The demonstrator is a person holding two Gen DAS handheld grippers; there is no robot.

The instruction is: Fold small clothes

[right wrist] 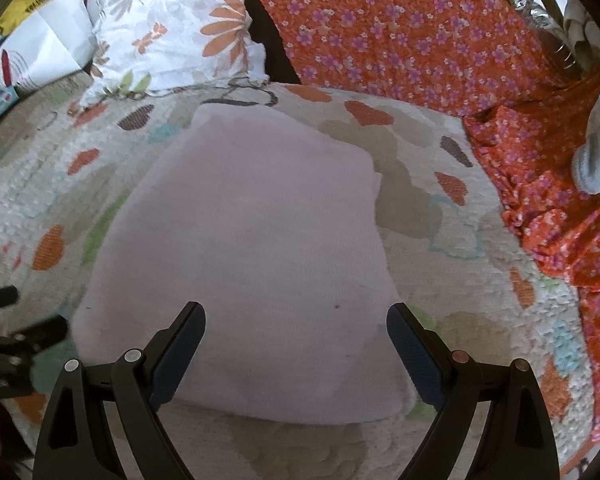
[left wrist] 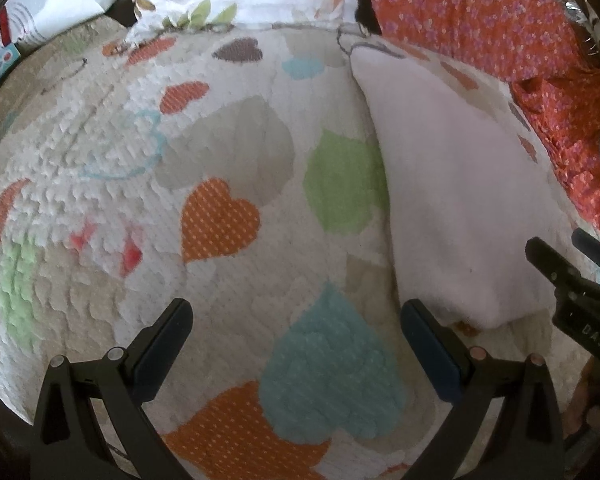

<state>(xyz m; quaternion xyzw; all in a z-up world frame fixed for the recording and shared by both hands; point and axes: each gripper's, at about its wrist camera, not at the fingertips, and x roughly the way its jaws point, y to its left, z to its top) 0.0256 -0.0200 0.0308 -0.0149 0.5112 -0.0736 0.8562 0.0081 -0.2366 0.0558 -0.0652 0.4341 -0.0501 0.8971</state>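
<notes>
1. One white paper bag (right wrist: 40, 44) stands far beyond the fingers at upper left; its inside is hidden, so its contents cannot be told.
2. One pale pink folded garment (right wrist: 252, 248) lies flat on the heart-patterned quilt (left wrist: 220, 216); one floral pillow (right wrist: 172, 36) and one orange flowered cloth (right wrist: 400, 36) lie beyond it, and one grey-white bundle (right wrist: 598, 156) rests on that cloth, far right.
3. The garment is a smooth, rounded rectangle, layered, with a small dark speck near its near-right part.
4. The right gripper (right wrist: 296, 344) is spread wide and holds nothing; the garment's near portion sits between and under its fingers.
5. The left gripper (left wrist: 296, 340) is also spread wide and empty, over bare quilt; the garment lies just beyond its right finger (left wrist: 432, 352), extending away.
</notes>
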